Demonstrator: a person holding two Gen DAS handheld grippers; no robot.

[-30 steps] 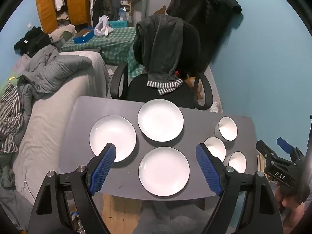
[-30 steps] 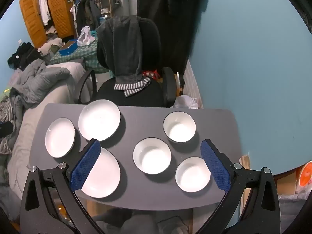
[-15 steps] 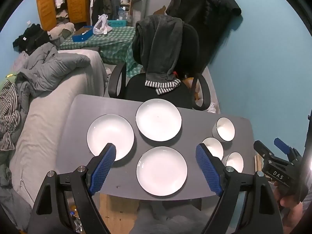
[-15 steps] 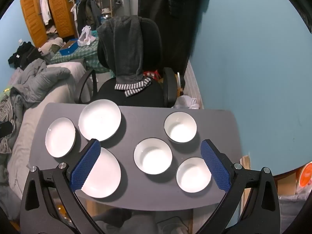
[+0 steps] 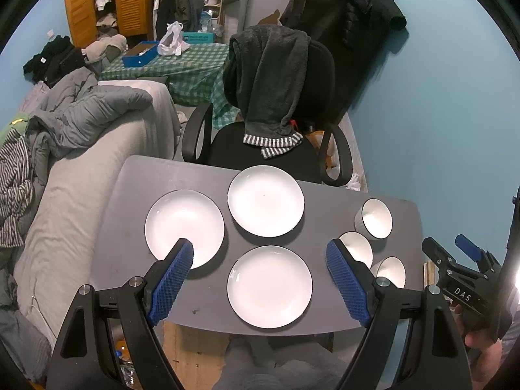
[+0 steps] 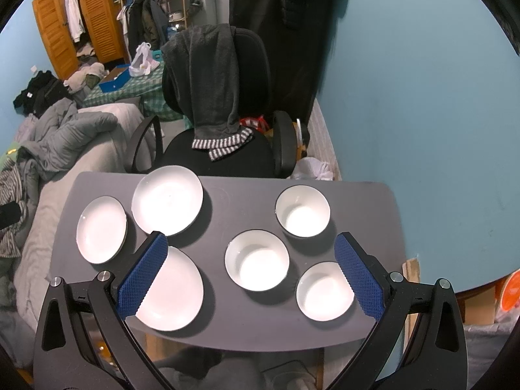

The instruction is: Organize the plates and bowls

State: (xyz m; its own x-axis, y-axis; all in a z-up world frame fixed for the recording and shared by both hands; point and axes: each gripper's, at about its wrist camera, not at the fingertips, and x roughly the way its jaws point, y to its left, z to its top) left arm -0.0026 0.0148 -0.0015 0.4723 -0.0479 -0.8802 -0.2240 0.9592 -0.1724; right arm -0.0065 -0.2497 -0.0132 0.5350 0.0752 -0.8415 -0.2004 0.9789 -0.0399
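Note:
Three white plates lie on a small grey table (image 5: 130, 214): a left plate (image 5: 183, 224), a far plate (image 5: 266, 200) and a near plate (image 5: 269, 286). Three white bowls stand at the right: a far bowl (image 6: 303, 210), a middle bowl (image 6: 256, 260) and a near bowl (image 6: 325, 291). My left gripper (image 5: 260, 279) is open and empty, high above the near plate. My right gripper (image 6: 250, 273) is open and empty, high above the middle bowl. The right gripper also shows in the left wrist view (image 5: 461, 260), beyond the table's right edge.
A black office chair (image 5: 279, 104) draped with a dark towel stands just behind the table. A grey sofa (image 5: 81, 175) with clothes flanks the table's left side. A blue wall (image 6: 422, 113) runs close along the right. A checked table (image 5: 175, 65) stands farther back.
The table and dishes have shifted slightly left in the left wrist view. Both grippers stay open, and the right wrist view is nearly unchanged.

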